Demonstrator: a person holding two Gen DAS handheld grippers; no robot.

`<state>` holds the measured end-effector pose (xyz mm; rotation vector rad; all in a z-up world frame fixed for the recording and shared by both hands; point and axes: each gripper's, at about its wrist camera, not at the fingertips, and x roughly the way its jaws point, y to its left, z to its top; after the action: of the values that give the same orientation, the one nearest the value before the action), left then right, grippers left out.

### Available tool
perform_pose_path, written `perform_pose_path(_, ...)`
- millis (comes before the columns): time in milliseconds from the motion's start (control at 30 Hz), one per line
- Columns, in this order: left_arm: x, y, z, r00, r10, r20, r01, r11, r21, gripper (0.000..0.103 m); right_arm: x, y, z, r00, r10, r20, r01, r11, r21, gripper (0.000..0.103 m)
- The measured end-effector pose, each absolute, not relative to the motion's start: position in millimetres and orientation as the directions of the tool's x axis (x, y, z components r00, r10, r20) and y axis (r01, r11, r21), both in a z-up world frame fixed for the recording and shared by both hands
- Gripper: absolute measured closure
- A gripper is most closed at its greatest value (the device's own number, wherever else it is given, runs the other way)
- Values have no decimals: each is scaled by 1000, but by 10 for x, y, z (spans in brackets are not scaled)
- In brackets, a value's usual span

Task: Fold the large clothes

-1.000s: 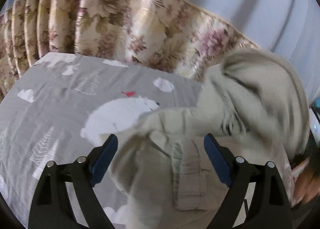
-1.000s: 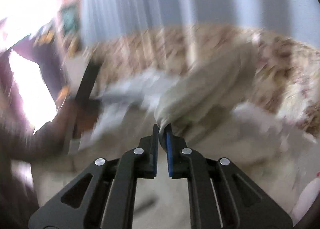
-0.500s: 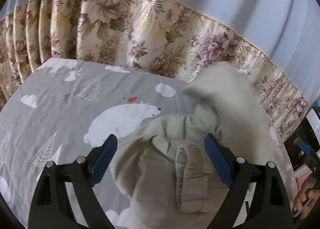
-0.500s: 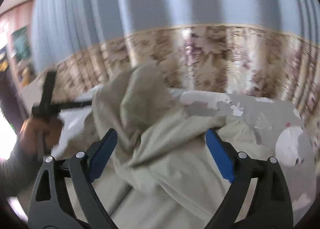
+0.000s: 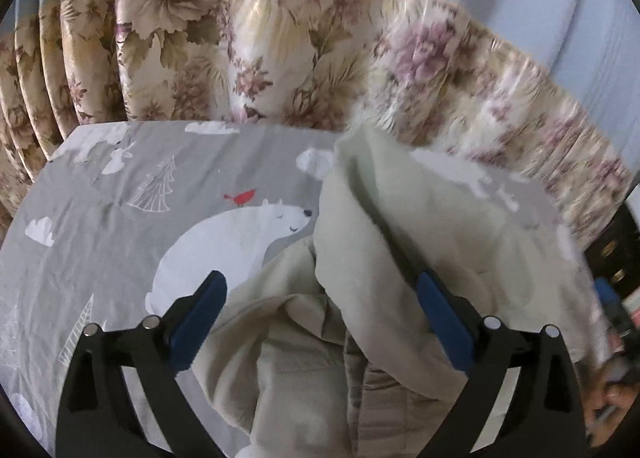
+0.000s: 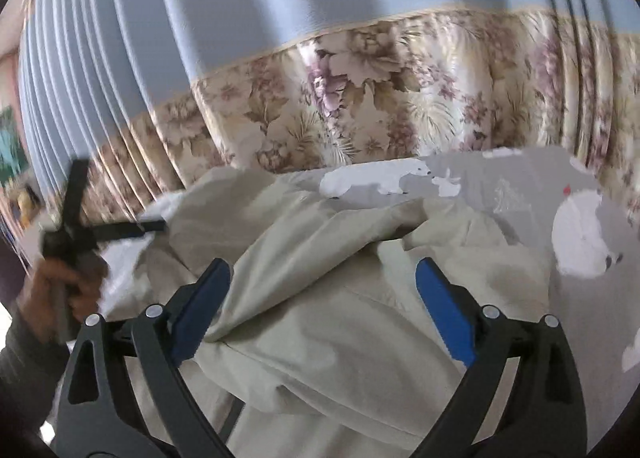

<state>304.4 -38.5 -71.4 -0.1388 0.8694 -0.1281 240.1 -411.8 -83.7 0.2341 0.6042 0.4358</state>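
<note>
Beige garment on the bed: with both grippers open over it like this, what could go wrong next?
1. The beige garment lies bunched in overlapping folds, so the right gripper may pinch several layers rather than one edge.
2. The left gripper hangs open over a ribbed cuff and a draped flap; closing there could also catch the bear-print sheet beneath.

Right gripper (image 6: pixel 322 304) jaws spread wide over crumpled beige garment (image 6: pixel 340 322).

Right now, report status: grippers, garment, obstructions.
Left hand-held gripper open, right hand-held gripper open, both empty. Beige garment lies rumpled on the bedsheet. No obstruction in view.
</note>
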Motion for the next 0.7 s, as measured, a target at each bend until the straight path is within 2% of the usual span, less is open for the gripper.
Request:
perform_pose_path(67, 3072, -458, -768, 631, -187, -753, 70, 980, -184, 7, 2419, -4176, -846, 733, 470, -492, -314, 875, 368, 9)
perform_pose_path(100, 3087, -515, -788, 627, -185, -757, 84, 982, -171, 17, 2421, -4197, -839, 732, 471, -491, -312, 874, 373, 9)
perform_pose_path(167, 3095, -627, -797, 624, -171, -763, 107, 985, -133, 64, 2414, -4224, -838, 739, 459, -493, -302, 880, 366, 9)
perform_pose_path(200, 3062, -665, -759, 635, -178, -752, 122, 984, -130, 77, 2415, -4235, -837, 741, 457, -492, -300, 881, 365, 9)
perform_pose_path(267, 2950, -742, -650, 669, -171, -724, 135, 985, -108, 91, 2411, -4261, -840, 743, 452, -493, -293, 882, 368, 9)
perform_pose_path(367, 2638, -853, -461, 704, -206, -680, 172, 978, -119, 93, 2415, -4279, -823, 754, 433, -493, -282, 892, 352, 9)
perform_pose_path(433, 2357, -923, -388, 698, -272, -662, 210, 962, -175, 93, 2389, -4293, -792, 762, 431, -483, -284, 893, 349, 9)
perform_pose_path(533, 1770, -1035, -393, 621, -462, -633, 248, 882, -401, 93, 2358, -4299, -742, 770, 430, -471, -287, 893, 346, 9)
perform_pose_path(633, 1386, -1313, -534, 539, -556, -633, 289, 828, -481, 91, 2343, -4278, -728, 767, 432, -474, -297, 894, 335, 8)
perform_pose_path(700, 1258, -1523, -767, 433, -597, -675, 304, 802, -515, 86, 2356, -4246, -742, 761, 434, -481, -302, 895, 330, 8)
